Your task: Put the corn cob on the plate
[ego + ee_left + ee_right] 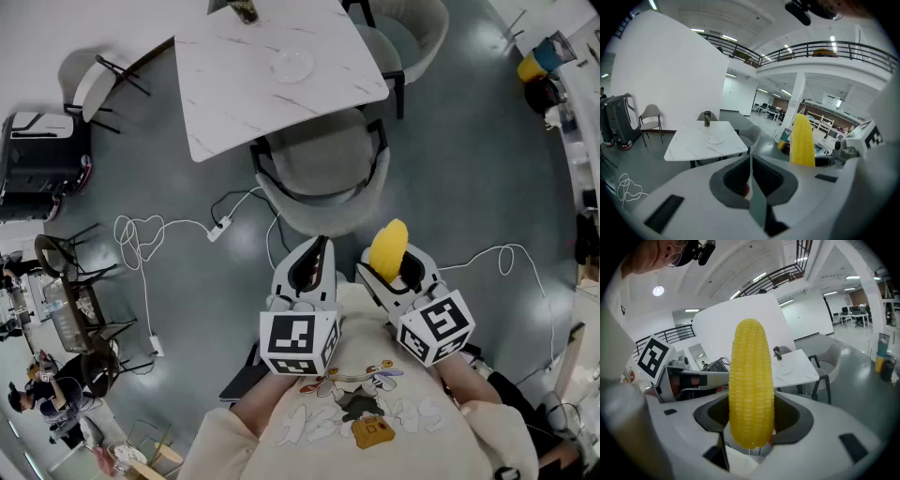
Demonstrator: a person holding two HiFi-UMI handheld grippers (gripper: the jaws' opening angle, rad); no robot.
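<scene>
One corn cob (751,380) stands upright, clamped at its lower end in the right gripper (396,277), well apart from the plate (292,65) on the table (225,94). The left gripper (751,176) is closed and empty. The cob looks stiff, light and ribbed, so I think a grip at its middle would be steadier.

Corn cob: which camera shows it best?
The right gripper view: the corn cob fills the middle, upright, kernels clear. The head view shows a small yellow tip; the left gripper view shows it smaller, off to the right.
</scene>
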